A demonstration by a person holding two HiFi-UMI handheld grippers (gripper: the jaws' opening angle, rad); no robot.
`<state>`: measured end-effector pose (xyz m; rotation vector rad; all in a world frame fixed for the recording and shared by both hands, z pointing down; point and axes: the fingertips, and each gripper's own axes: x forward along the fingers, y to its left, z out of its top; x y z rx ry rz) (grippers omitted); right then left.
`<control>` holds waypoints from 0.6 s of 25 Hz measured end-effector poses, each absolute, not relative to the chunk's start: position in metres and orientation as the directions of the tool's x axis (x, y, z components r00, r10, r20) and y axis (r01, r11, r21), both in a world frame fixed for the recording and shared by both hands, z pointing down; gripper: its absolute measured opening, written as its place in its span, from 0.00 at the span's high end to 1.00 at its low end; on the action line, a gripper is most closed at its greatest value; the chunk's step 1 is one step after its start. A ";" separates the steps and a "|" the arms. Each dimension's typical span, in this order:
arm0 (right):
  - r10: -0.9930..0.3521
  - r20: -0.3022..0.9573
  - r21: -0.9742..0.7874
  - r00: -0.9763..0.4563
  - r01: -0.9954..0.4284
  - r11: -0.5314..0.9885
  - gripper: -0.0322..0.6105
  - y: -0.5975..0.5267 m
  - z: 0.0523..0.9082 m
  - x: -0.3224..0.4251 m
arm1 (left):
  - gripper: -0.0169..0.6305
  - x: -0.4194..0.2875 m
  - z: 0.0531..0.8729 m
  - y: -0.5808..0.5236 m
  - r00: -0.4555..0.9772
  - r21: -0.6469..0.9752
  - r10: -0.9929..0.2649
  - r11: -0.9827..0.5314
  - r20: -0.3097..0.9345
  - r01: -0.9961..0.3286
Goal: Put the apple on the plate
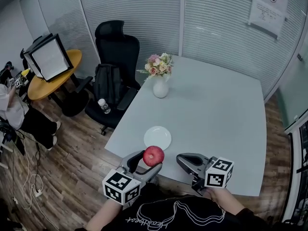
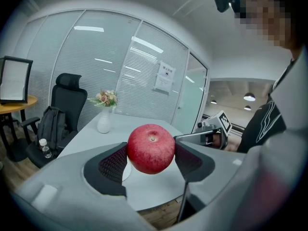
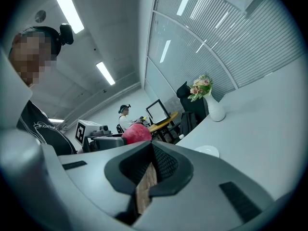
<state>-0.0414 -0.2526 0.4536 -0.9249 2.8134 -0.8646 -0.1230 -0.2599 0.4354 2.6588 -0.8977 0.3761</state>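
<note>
A red apple point(image 1: 153, 155) is held up in the air, with my left gripper point(image 1: 150, 158) shut on it, just over the near edge of the pale table point(image 1: 216, 109). In the left gripper view the apple point(image 2: 150, 148) fills the gap between both pads point(image 2: 114, 163). The white plate point(image 1: 157, 137) lies bare on the table just beyond the apple; a sliver of the plate point(image 2: 125, 172) shows under the fruit. My right gripper point(image 1: 182, 159) hovers to the right of the apple, shut with nothing in it point(image 3: 151, 148). The right gripper view also catches the apple point(image 3: 137, 134) and plate point(image 3: 208, 151).
A white vase of flowers point(image 1: 160, 78) stands at the table's far left corner. Left of the table are a black office chair point(image 1: 118, 47), a backpack point(image 1: 107, 83), a bottle point(image 1: 103, 106) and a round wooden table point(image 1: 53, 76). A person point(image 1: 14, 109) sits at far left.
</note>
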 end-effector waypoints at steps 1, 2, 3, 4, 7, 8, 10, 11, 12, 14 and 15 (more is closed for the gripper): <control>-0.565 0.117 -0.531 -0.817 -0.532 0.659 0.94 -0.258 0.455 -0.041 | 0.48 -0.122 0.437 -0.266 0.772 0.211 -0.536 -0.757 0.341 -0.619; -0.568 0.117 -0.536 -0.815 -0.533 0.654 0.94 -0.263 0.457 -0.041 | 0.48 -0.121 0.438 -0.272 0.774 0.214 -0.533 -0.758 0.343 -0.617; -0.571 0.120 -0.541 -0.812 -0.536 0.648 0.94 -0.268 0.458 -0.041 | 0.48 -0.121 0.440 -0.279 0.774 0.214 -0.529 -0.759 0.347 -0.615; -0.575 0.125 -0.544 -0.808 -0.541 0.641 0.94 -0.274 0.460 -0.041 | 0.48 -0.121 0.442 -0.286 0.775 0.217 -0.525 -0.760 0.351 -0.613; -0.591 0.138 -0.550 -0.795 -0.558 0.621 0.94 -0.292 0.462 -0.038 | 0.48 -0.120 0.450 -0.310 0.780 0.241 -0.508 -0.758 0.366 -0.606; -0.597 0.136 -0.554 -0.791 -0.560 0.616 0.94 -0.298 0.463 -0.037 | 0.48 -0.119 0.454 -0.319 0.781 0.250 -0.503 -0.756 0.372 -0.605; -0.605 0.131 -0.568 -0.785 -0.560 0.603 0.94 -0.310 0.466 -0.034 | 0.48 -0.117 0.461 -0.334 0.784 0.267 -0.491 -0.753 0.380 -0.601; -0.609 0.132 -0.576 -0.782 -0.560 0.595 0.94 -0.315 0.468 -0.034 | 0.48 -0.115 0.465 -0.341 0.787 0.277 -0.484 -0.752 0.382 -0.598; -0.613 0.134 -0.584 -0.779 -0.562 0.586 0.94 -0.319 0.471 -0.033 | 0.48 -0.114 0.470 -0.347 0.790 0.286 -0.478 -0.752 0.385 -0.594; -0.621 0.140 -0.602 -0.771 -0.565 0.565 0.94 -0.326 0.476 -0.032 | 0.48 -0.112 0.480 -0.358 0.790 0.292 -0.467 -0.752 0.397 -0.591; -0.624 0.143 -0.608 -0.768 -0.566 0.557 0.94 -0.329 0.479 -0.032 | 0.48 -0.112 0.486 -0.364 0.786 0.287 -0.464 -0.752 0.408 -0.593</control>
